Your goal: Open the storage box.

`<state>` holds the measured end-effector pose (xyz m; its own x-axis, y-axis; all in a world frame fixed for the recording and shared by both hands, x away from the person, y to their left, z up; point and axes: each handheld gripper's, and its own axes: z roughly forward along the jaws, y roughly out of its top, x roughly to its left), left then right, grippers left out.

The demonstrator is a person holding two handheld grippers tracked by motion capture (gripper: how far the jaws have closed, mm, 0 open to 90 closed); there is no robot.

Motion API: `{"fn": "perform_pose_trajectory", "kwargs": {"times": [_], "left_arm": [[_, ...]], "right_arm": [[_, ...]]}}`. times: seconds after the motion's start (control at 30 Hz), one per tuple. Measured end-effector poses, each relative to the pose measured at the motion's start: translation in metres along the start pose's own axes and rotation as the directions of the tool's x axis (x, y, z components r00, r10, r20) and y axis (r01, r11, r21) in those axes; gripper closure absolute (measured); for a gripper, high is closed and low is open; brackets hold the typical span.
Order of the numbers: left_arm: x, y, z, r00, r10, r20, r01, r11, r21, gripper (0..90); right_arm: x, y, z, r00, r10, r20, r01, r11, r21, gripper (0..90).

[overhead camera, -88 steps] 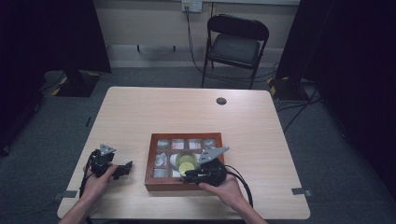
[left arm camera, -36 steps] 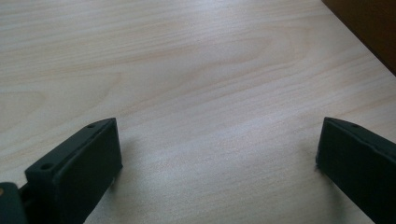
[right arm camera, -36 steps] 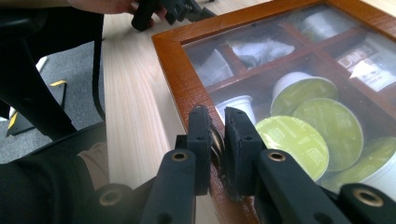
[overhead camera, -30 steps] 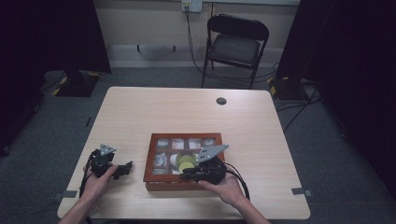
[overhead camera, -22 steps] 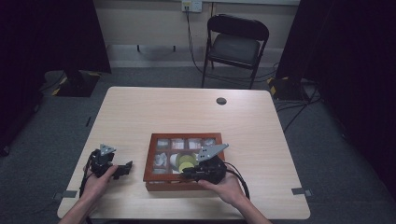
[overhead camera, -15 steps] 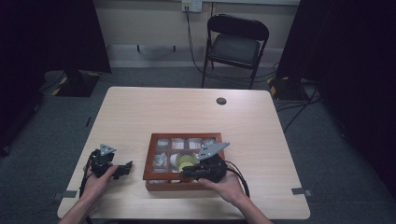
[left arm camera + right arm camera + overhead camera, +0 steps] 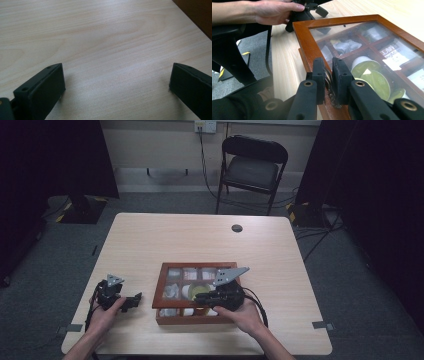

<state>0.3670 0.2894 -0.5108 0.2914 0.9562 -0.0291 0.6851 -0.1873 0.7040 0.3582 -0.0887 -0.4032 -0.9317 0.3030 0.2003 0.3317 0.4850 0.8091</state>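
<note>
A wooden box (image 7: pixel 161 292) with a glass lid lies at the table's near middle, with green round pods (image 7: pixel 372 77) and white packets (image 7: pixel 395 56) in its compartments. My right gripper (image 7: pixel 328 68) is shut on a small metal clasp (image 7: pixel 329 86) on the box's front rim. From above, that gripper (image 7: pixel 199 304) reaches leftward along the box's near edge. My left gripper (image 7: pixel 134 301) rests on the table just left of the box. Its jaws stand wide apart over bare wood (image 7: pixel 116 82), with nothing between them. A corner of the box (image 7: pixel 200 15) is at the upper right of the left gripper view.
The light wooden table (image 7: pixel 200 240) has a small dark round disc (image 7: pixel 237 228) near its far edge. A black folding chair (image 7: pixel 252 167) stands beyond the table. In the right gripper view, the person's left hand (image 7: pixel 272 11) holds the other gripper past the box's far corner.
</note>
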Motion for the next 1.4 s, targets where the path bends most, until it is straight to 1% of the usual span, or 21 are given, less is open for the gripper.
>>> {"fn": "perform_pose_trajectory", "kwargs": {"times": [0.37,0.53,0.63,0.73,1.4], "left_arm": [[0.000,0.000,0.000,1.0000,0.000,0.000,0.000,1.0000,0.000,0.0],[0.000,0.000,0.000,1.0000,0.000,0.000,0.000,1.0000,0.000,0.0],[0.000,0.000,0.000,1.0000,0.000,0.000,0.000,1.0000,0.000,0.0],[0.000,0.000,0.000,1.0000,0.000,0.000,0.000,1.0000,0.000,0.0],[0.000,0.000,0.000,1.0000,0.000,-0.001,0.000,1.0000,0.000,0.0]], "right_arm": [[-0.003,0.010,-0.007,1.0000,0.005,0.002,-0.005,0.999,-0.033,81.3],[-0.004,0.013,-0.008,1.0000,0.006,0.004,-0.006,0.999,-0.038,81.4],[-0.005,0.015,-0.010,0.9999,0.015,-0.003,-0.015,0.999,-0.045,81.4],[-0.007,0.018,-0.010,0.9996,0.027,-0.012,-0.027,0.999,-0.036,81.4],[-0.017,0.037,-0.020,0.9984,0.055,-0.011,-0.055,0.996,-0.066,81.4]]}}
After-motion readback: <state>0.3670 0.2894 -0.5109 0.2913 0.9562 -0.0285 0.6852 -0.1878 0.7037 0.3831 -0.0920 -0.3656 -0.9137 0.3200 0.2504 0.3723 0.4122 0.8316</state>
